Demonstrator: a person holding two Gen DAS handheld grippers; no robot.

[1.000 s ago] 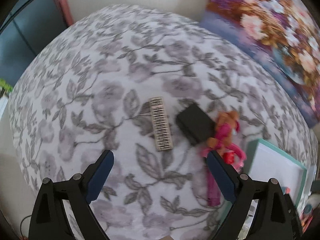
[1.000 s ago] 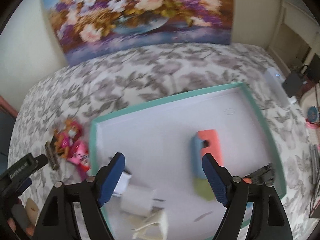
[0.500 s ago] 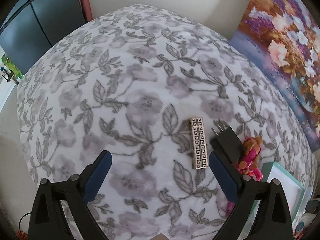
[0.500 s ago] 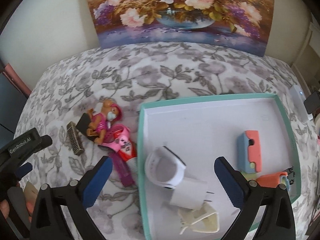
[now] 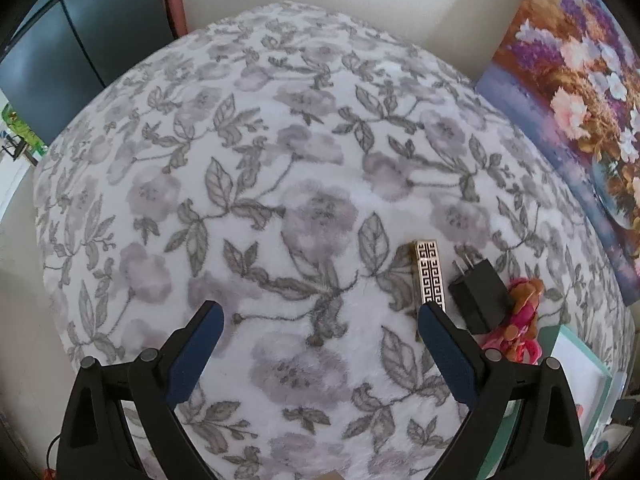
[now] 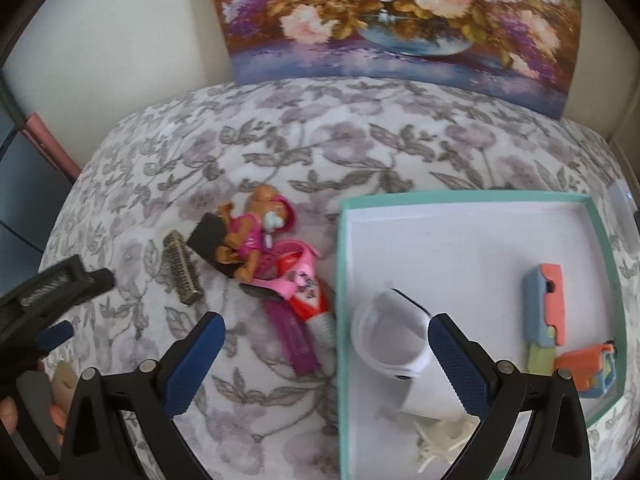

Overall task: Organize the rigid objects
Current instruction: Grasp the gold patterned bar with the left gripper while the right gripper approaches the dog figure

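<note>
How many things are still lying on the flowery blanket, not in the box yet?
4: patterned bar, black charger beside it, pink doll lying partly on the charger, and red-pink toy next to the teal box. More may be hidden.

Both views are taken from above, angled steeply down onto the floral bedspread [image 5: 280,184]. The left wrist view is aimed at the open spread left of the black charger [image 5: 480,300], which is seen at its right edge. The right wrist view is centred to the right of the charger [image 6: 210,236], over the teal-rimmed tray [image 6: 340,264]. The charger, the patterned bar beside it and what seems to be the same flower painting are shared.
</note>
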